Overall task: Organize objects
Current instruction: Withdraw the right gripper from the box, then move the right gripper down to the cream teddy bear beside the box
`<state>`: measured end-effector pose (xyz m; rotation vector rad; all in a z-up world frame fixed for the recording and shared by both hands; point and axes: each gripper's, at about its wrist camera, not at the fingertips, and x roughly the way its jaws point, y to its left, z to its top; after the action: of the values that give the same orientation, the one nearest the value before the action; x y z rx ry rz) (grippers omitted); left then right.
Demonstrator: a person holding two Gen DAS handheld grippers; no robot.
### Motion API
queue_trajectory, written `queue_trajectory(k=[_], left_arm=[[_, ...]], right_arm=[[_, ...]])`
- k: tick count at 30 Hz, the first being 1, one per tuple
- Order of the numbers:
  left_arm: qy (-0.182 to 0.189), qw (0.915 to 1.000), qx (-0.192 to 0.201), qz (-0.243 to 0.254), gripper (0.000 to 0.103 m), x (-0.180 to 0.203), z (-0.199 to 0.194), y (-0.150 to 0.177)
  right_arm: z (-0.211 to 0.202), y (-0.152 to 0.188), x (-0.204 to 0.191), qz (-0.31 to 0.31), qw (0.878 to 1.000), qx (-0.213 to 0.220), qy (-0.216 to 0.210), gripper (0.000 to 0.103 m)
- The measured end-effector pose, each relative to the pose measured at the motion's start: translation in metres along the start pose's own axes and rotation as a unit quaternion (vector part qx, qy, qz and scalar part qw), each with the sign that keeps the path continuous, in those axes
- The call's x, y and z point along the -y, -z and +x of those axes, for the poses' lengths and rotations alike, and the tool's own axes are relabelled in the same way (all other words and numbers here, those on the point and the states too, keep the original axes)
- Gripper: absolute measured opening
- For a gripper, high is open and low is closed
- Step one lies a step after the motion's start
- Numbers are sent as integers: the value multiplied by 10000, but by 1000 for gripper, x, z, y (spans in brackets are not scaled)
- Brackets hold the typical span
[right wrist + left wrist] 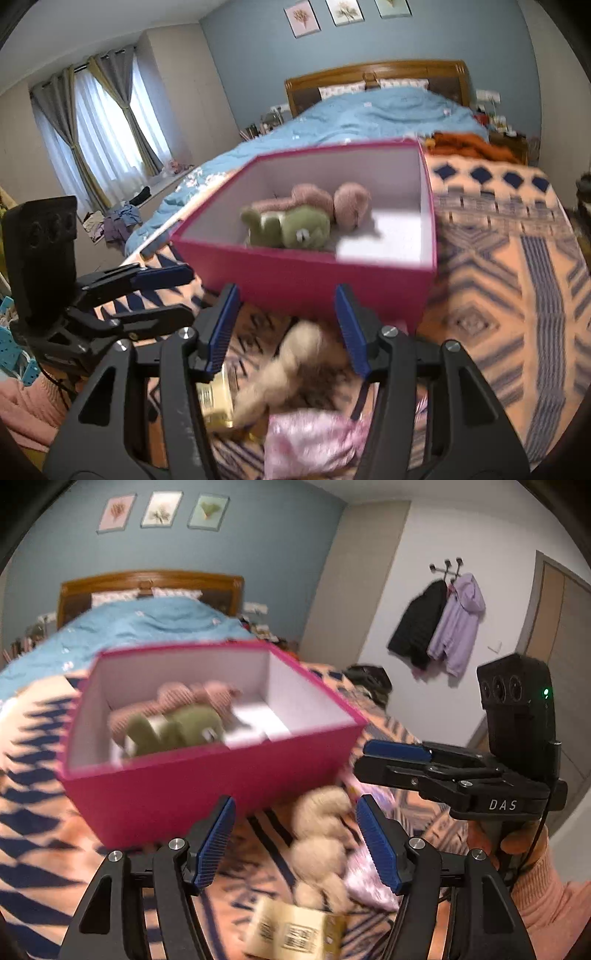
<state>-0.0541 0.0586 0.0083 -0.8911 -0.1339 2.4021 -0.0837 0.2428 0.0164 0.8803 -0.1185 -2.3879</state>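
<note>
A pink open box (192,797) (295,277) stands on the patterned blanket and holds a green plush (173,731) (291,229) and a pink plush (184,698) (332,201). In front of the box lie a cream plush (321,845) (280,373), a yellow carton (295,934) (216,404) and a shiny pink pouch (369,878) (314,439). My left gripper (295,830) is open and empty, just above the cream plush. My right gripper (286,325) is open and empty over the same plush. The right gripper also shows in the left wrist view (395,760), the left gripper in the right wrist view (166,295).
The patterned blanket (498,258) covers the foot of a bed with a blue quilt (147,620). Coats (436,624) hang on the right wall. Clothes (118,221) lie on the floor by the curtained window.
</note>
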Motion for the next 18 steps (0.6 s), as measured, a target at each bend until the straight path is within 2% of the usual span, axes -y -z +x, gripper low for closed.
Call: queue_trajectory(k=[3, 6, 18], left_arm=[[-46, 9996, -281, 49, 69, 8, 16, 15], [-66, 9987, -500, 92, 69, 14, 28, 25], [-82, 9953, -965, -16, 67, 18, 49, 42]], right_arm=[[-1, 18, 4, 140, 9998, -48, 128, 56], [0, 37, 12, 402, 9991, -134, -5, 56], [10, 57, 11, 521, 9979, -387, -83, 56]])
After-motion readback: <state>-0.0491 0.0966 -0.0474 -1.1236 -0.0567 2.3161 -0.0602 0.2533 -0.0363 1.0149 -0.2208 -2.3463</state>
